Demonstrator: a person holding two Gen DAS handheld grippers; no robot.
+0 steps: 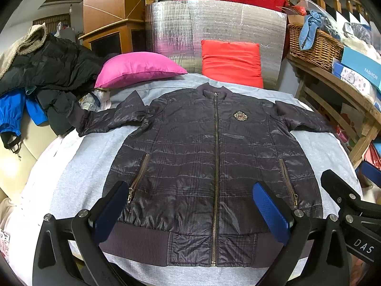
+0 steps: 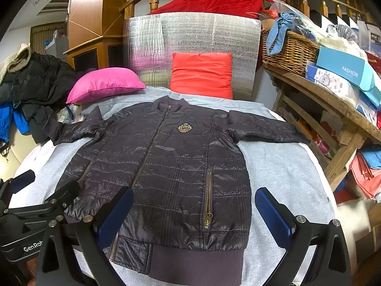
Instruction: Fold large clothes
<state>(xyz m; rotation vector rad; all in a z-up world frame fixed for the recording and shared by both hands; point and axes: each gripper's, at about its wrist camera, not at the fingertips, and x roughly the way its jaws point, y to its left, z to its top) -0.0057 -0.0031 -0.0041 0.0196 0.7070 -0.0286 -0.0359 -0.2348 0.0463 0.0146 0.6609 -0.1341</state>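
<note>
Left wrist view
My left gripper (image 1: 190, 211): jaws spread wide, nothing between them; it hangs above the near hem of the jacket.
Blue pads (image 1: 270, 208): one on each finger, both clear of the cloth.
Jacket (image 1: 190, 147): dark quilted, zipped up, laid flat and face up on the grey sheet (image 1: 78, 164); collar at the far end, ribbed hem at the near end, both sleeves spread outward.
Chest badge (image 1: 238, 116): right of the zip, near the collar.
My right gripper (image 1: 338, 190): enters at the near right edge; I cannot tell its opening from here.
Pink pillow (image 1: 140, 68): far left, beyond the left sleeve.
Red pillow (image 1: 232, 62): far centre, propped against a silver foil mat (image 1: 214, 23).
Pile of dark coats (image 1: 47, 69): far left, off the sheet.

Right wrist view
My right gripper (image 2: 194, 214): jaws wide apart and empty, above the jacket's near right part and the right pocket zip (image 2: 208, 200).
Jacket (image 2: 166, 162): lies flat, hem nearest me.
My left gripper (image 2: 45, 186): at the near left edge, over the jacket's left border.
Wicker basket (image 2: 288, 52): on a wooden shelf (image 2: 333, 100) at the right, beside a blue box (image 2: 345, 68).
</note>
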